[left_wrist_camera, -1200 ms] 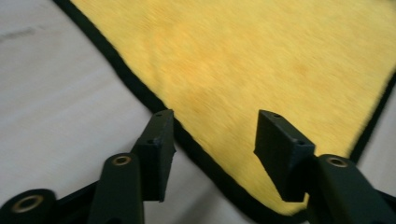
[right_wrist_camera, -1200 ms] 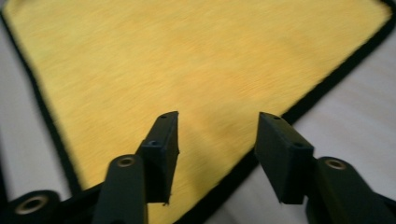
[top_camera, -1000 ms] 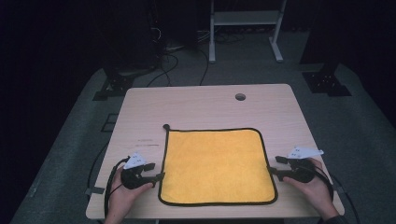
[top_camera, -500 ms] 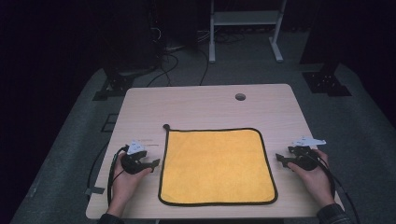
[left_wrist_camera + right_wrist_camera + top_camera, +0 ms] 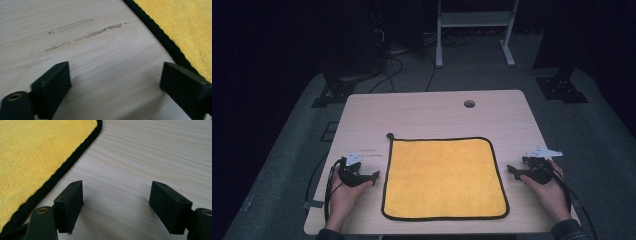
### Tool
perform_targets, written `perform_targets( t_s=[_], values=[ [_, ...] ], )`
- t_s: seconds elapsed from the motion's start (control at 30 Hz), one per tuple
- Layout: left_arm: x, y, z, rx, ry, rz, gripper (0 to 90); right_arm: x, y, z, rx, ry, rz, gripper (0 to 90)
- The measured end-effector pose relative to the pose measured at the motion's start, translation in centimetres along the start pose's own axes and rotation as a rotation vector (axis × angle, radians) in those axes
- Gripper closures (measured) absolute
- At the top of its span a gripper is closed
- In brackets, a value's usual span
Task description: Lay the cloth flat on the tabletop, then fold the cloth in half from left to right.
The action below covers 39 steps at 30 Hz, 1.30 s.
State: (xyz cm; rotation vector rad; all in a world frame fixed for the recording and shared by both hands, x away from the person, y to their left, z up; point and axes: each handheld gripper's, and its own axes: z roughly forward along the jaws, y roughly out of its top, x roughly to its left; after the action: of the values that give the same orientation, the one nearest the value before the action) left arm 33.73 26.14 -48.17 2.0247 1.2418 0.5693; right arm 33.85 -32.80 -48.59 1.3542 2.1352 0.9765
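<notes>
We have the yellow cloth (image 5: 444, 177) spread flat on the surface (image 5: 432, 112), lying between our two sets of fingers, so each side edge is within easy reach. The left gripper (image 5: 373, 176) and right gripper (image 5: 511, 170) both have just been opening; their fingers stand wide apart with only bare wood between them, holding nothing. The gripper views reveal the black piping just beside the fingers, untouched. The high view alone gives the hanging loop (image 5: 390, 135) at the far corner.

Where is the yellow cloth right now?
In the high view, the yellow cloth lies flat on the near half of the table, between the left tool and right tool.
</notes>
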Motion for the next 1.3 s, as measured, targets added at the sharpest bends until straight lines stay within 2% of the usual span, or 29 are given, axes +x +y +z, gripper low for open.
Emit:
perform_targets(
  t_s=[0.07, 0.13, 0.23, 0.37, 0.47, 0.7, 0.87, 0.97, 1.1, 1.2, 1.3],
  values=[
    [0.0, 0.1, -0.1, -0.013, -0.018, -0.004, 21.7, 0.0, 0.0, 0.0, 0.0, 0.0, 0.0, 26.3],
    [0.0, 0.3, -0.2, -0.015, -0.052, -0.029, 28.9, 0.0, 0.0, 0.0, 0.0, 0.0, 0.0, 26.3],
    [-0.4, 0.6, 0.0, -0.016, -0.079, -0.032, 32.1, 0.0, 0.0, 0.0, 0.0, 0.0, 0.0, 26.3],
    [-1.0, 1.1, 0.0, -0.049, -0.099, -0.026, 38.0, 0.0, 0.0, 0.0, 0.001, 0.0, -0.001, 26.1],
    [-1.7, 1.7, 0.3, -0.055, -0.118, -0.009, 42.9, 0.0, 0.0, 0.0, 0.001, 0.0, -0.001, 26.1],
    [-3.1, 2.3, 1.5, -0.028, -0.125, 0.018, 46.1, 0.0, -0.1, -0.1, 0.002, 0.002, -0.001, 25.8],
    [-3.7, 2.2, 1.7, -0.014, -0.09, 0.046, 51.2, 0.0, -0.2, -0.2, 0.001, 0.003, -0.004, 25.7],
    [-4.1, 2.1, 1.6, -0.022, -0.077, 0.041, 56.9, 0.0, -0.2, -0.2, 0.001, 0.004, -0.005, 25.6],
    [-4.7, 2.3, 1.5, -0.002, -0.084, 0.037, 70.8, 0.0, -0.2, -0.2, 0.001, 0.004, -0.006, 25.6],
    [-5.0, 2.4, 1.5, 0.011, -0.098, 0.007, 81.2, 0.0, -0.2, -0.2, 0.002, 0.004, -0.006, 25.6],
    [-4.8, 2.5, 1.6, 0.018, -0.117, -0.017, 86.3, 0.0, -0.2, -0.2, 0.002, 0.004, -0.005, 25.6]
  ],
)
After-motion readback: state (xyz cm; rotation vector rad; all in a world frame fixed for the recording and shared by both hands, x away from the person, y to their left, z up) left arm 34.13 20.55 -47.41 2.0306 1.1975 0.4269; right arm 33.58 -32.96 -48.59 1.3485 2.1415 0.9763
